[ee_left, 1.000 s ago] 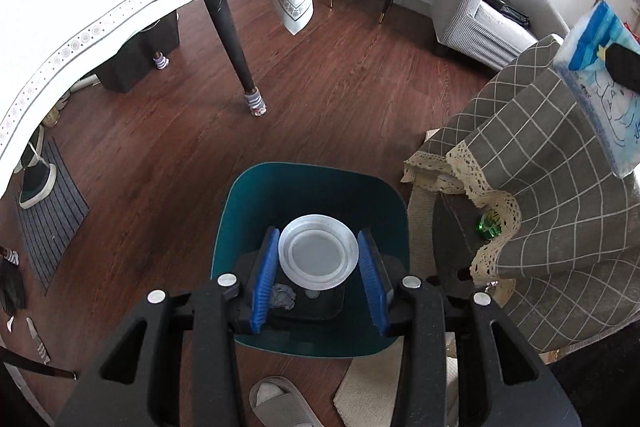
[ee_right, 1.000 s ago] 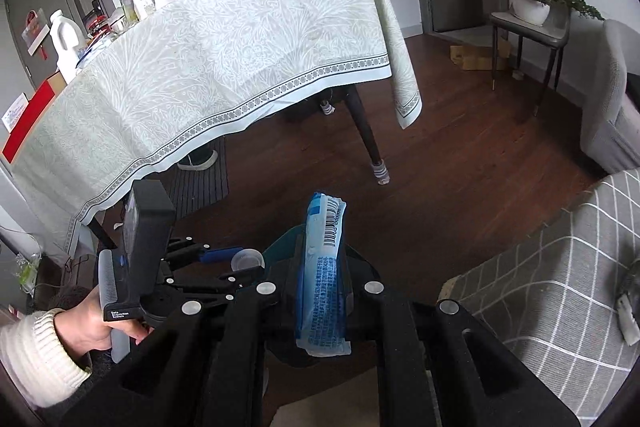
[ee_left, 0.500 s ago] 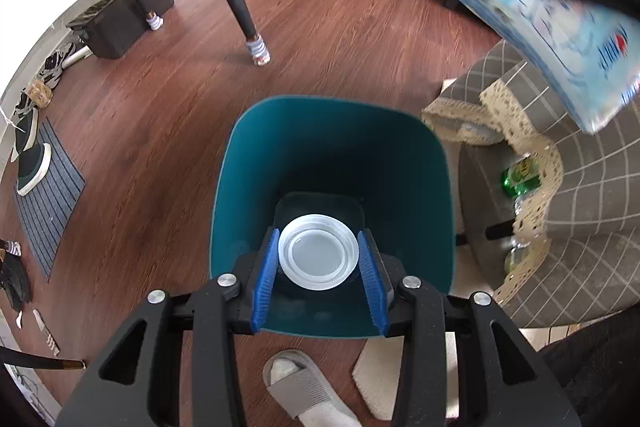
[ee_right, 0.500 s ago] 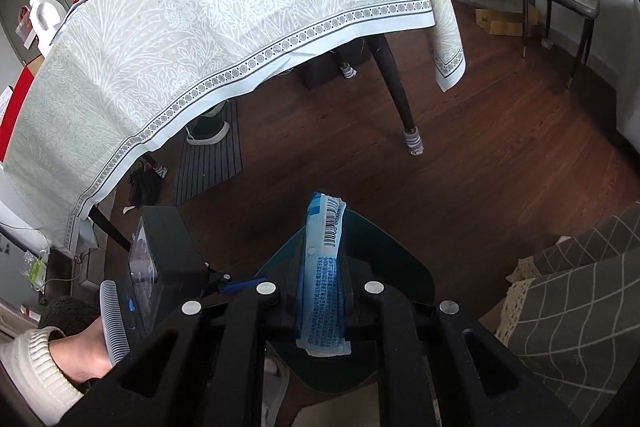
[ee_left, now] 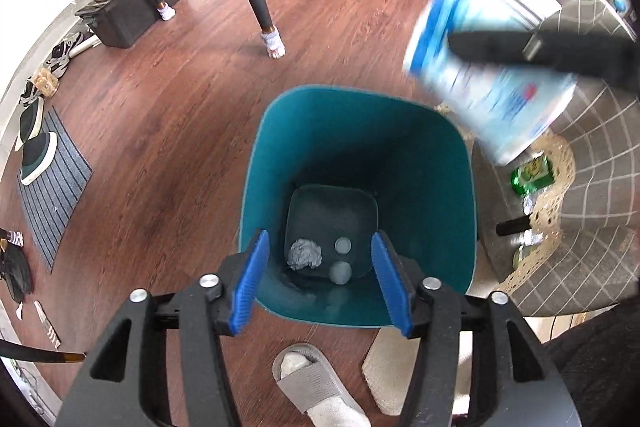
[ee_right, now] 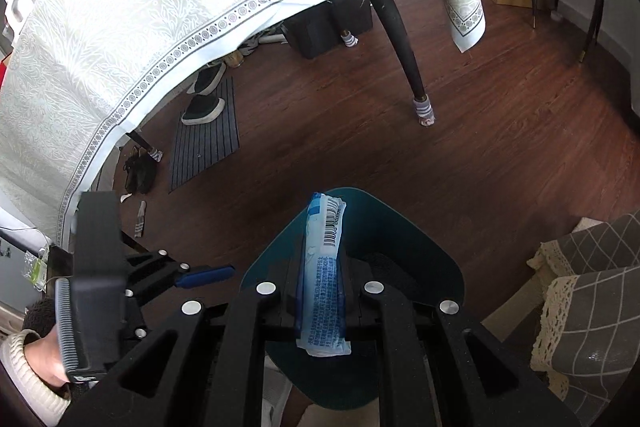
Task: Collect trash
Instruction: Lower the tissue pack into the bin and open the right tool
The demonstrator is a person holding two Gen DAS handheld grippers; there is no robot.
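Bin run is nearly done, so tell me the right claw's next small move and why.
Probably open the right claw and drop the blue wrapper. It is pinched upright over the open teal bin, and the left claw is already open and empty above the crumpled paper inside.

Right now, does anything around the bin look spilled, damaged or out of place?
Nothing stands out. The teal bin stands upright, with a crumpled wad and two small round pieces at its bottom. The left gripper is open and empty over it; the right gripper holds the blue-and-white packet above the rim.
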